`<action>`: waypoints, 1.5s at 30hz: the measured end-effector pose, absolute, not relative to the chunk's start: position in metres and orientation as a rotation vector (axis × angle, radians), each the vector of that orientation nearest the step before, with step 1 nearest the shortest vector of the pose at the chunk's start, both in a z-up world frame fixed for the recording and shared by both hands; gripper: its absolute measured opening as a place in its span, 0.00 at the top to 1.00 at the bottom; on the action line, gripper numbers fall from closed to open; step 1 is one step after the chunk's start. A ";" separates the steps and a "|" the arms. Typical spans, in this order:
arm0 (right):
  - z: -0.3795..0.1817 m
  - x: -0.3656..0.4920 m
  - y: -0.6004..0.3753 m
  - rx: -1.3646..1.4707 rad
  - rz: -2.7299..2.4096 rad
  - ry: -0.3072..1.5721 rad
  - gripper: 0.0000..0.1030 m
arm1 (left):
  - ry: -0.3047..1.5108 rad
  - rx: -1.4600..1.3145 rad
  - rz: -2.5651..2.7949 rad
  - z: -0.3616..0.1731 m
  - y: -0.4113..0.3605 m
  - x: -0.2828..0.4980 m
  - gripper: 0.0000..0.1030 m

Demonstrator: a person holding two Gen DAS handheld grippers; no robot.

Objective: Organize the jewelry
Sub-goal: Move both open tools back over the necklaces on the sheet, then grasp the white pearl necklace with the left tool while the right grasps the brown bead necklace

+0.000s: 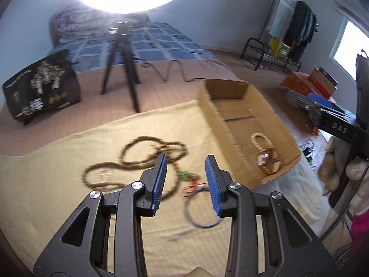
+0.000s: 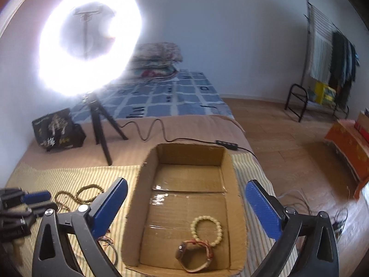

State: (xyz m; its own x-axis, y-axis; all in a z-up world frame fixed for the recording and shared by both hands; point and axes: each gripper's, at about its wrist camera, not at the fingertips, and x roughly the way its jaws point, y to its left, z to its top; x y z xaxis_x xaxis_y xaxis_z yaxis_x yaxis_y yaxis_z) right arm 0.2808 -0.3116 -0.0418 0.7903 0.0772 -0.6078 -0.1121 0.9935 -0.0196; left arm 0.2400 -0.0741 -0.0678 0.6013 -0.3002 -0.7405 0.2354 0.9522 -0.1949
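My left tool (image 1: 186,180) hangs released over the tangled bead necklace (image 1: 138,159); I may drag neighbouring pieces along. Right tool (image 2: 186,210) also released.

Blue pads (image 1: 159,184) lined the black left gripper (image 1: 188,182). Ahead lay brown beads (image 1: 143,159) on yellow striped cloth (image 2: 76,177); right, a tan box (image 2: 133,207) held a cream bracelet (image 2: 206,229).

Right gripper (image 2: 186,210): fingers wide apart, hovering over the box, holding nothing.
Box (image 2: 133,210): cardboard, open; holds bead bracelet (image 2: 206,230) and watch (image 2: 193,257), touching.
Mat (image 2: 76,177): striped; brown bead strings (image 2: 78,194) left of box.
Left gripper (image 2: 23,207): far left, blurred.
Ring light (image 2: 90,39): lit, on tripod (image 2: 101,127).
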 end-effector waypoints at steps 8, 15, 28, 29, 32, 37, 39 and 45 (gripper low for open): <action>-0.043 0.292 -0.271 -0.090 0.199 0.707 0.00 | 0.909 -0.142 -0.208 -0.079 0.000 0.239 0.67; -0.053 0.302 -0.228 -0.101 0.316 0.778 0.00 | 0.959 -0.183 -0.170 -0.098 0.042 0.238 0.67; -0.100 0.336 -0.155 -0.102 0.437 0.982 0.01 | 1.052 -0.197 -0.224 -0.130 0.049 0.230 0.67; -0.105 0.337 -0.152 -0.102 0.440 0.995 0.01 | 1.054 -0.195 -0.228 -0.132 0.049 0.229 0.67; -0.121 0.345 -0.141 -0.105 0.458 1.050 0.03 | 1.057 -0.202 -0.235 -0.134 0.050 0.228 0.67; -0.141 0.355 -0.131 -0.144 0.456 1.099 0.05 | 1.073 -0.215 -0.246 -0.141 0.049 0.230 0.67; -0.149 0.358 -0.127 -0.159 0.454 1.119 0.05 | 1.088 -0.224 -0.256 -0.145 0.046 0.232 0.67; -0.165 0.363 -0.127 -0.134 0.463 1.167 0.05 | 1.103 -0.223 -0.276 -0.153 0.033 0.239 0.67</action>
State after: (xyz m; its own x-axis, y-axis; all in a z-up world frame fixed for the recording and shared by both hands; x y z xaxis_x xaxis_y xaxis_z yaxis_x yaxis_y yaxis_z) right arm 0.3631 -0.1268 -0.1646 0.3108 0.2814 -0.9078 -0.4180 0.8983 0.1353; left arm 0.2387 0.0328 -0.1535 0.4223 -0.3285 -0.8449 0.1086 0.9436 -0.3126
